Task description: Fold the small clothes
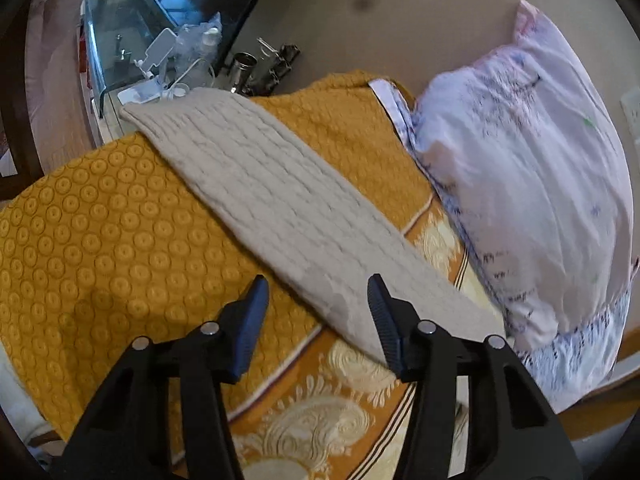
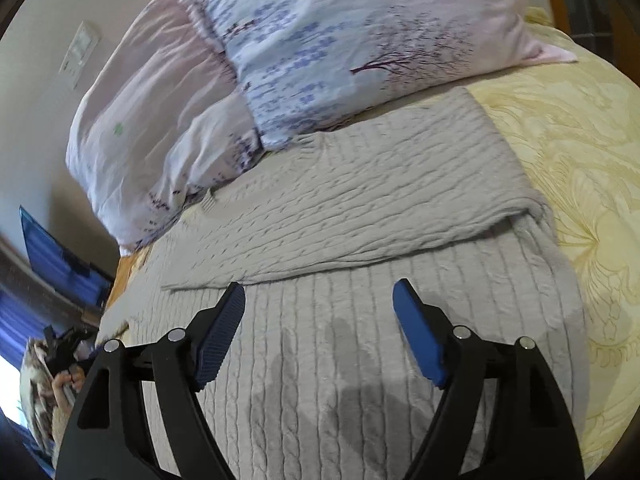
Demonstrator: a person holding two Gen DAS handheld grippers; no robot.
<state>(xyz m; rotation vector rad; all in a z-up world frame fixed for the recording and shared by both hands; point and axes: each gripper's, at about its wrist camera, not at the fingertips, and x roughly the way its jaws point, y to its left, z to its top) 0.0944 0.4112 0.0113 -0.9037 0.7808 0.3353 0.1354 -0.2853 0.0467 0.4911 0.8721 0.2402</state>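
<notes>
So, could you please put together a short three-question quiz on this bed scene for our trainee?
1. True or false: the left gripper is shut on the grey knit sweater.
2. What lies folded across the sweater ahead of the right gripper? A) its sleeve B) a towel C) a sock
3. What patterned things rest beyond the sweater?

Key: 1 false, both grippers are open and empty. 2 A. 3 Pillows.

One grey knit sweater (image 2: 360,208), two pillows (image 2: 152,112) (image 2: 352,32), one yellow blanket (image 1: 100,232), one bed (image 2: 580,152), one metal cup (image 1: 243,65), two grippers (image 1: 318,294) (image 2: 320,300), each with two blue fingers (image 1: 252,320).
</notes>
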